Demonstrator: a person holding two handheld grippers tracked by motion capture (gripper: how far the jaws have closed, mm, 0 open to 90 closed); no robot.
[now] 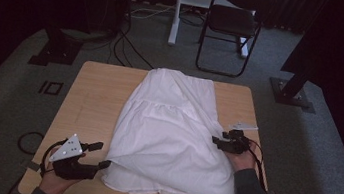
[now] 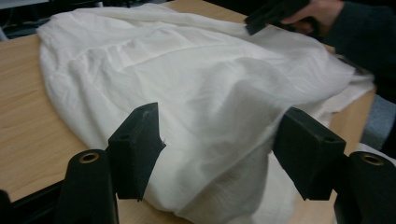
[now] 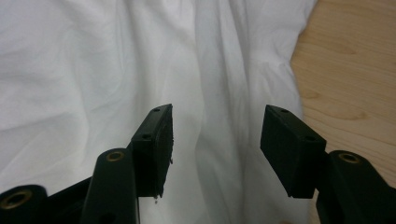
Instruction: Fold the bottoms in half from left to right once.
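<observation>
Both grippers sit at the white garment (image 1: 170, 132): left gripper (image 1: 96, 155) and right gripper (image 1: 219, 142) spread, ready to pinch its edges, likely folding.

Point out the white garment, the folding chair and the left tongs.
white garment (image 1: 171, 127): high view, middle of the cloth.
folding chair (image 1: 231, 20): high view, its seat.
left tongs (image 1: 99, 154): high view, between the open tips.

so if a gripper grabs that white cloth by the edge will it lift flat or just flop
The white cloth would likely flop: it lies in soft folds and wrinkles on the table. It looks thin and light, so only the pinched part should rise at first. Both grippers, left and right, are open at its edges.
</observation>
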